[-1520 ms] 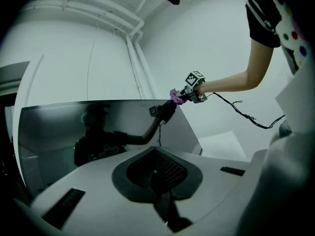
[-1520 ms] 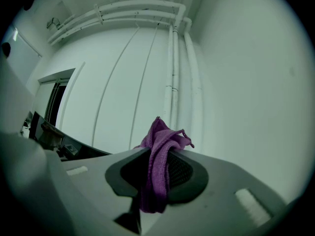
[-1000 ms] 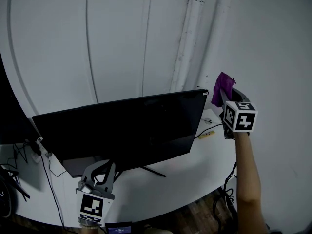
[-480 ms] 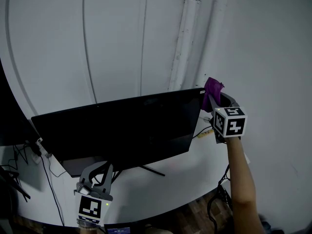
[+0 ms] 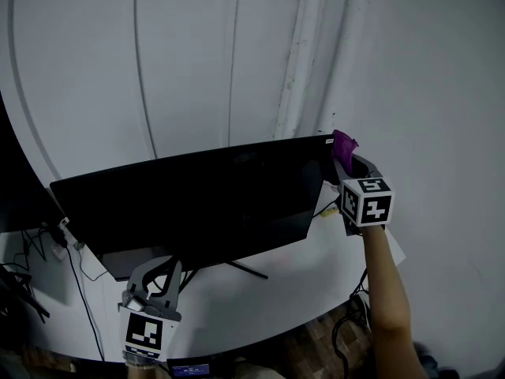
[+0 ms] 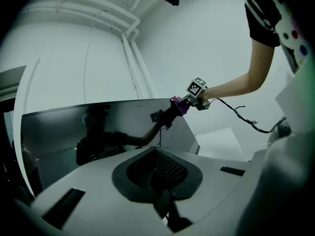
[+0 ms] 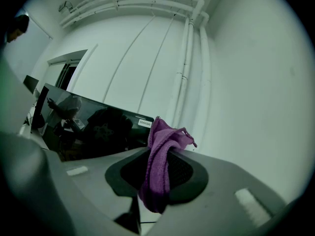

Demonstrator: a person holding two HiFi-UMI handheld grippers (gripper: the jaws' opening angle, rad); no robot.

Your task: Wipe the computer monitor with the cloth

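A wide black monitor (image 5: 197, 204) stands on a white desk (image 5: 300, 287), screen dark. My right gripper (image 5: 347, 161) is shut on a purple cloth (image 5: 344, 142) held at the monitor's top right corner. Whether cloth and screen touch is not clear. In the right gripper view the cloth (image 7: 158, 166) hangs folded between the jaws, with the monitor (image 7: 93, 127) just left of it. My left gripper (image 5: 156, 273) hangs low in front of the monitor's lower left part, shut with nothing in it. The left gripper view shows the screen (image 6: 98, 127) and the cloth (image 6: 178, 105) at its far corner.
The monitor's stand foot (image 5: 246, 269) rests on the desk under the screen. Cables (image 5: 72, 253) trail at the desk's left end beside a dark object (image 5: 12, 196). White pipes (image 5: 304, 54) run up the wall behind. The desk's curved front edge drops to a wooden floor (image 5: 316, 346).
My right gripper has carried the cloth left and slightly down, from beside the monitor to its top right corner. The left gripper has stayed nearly still.
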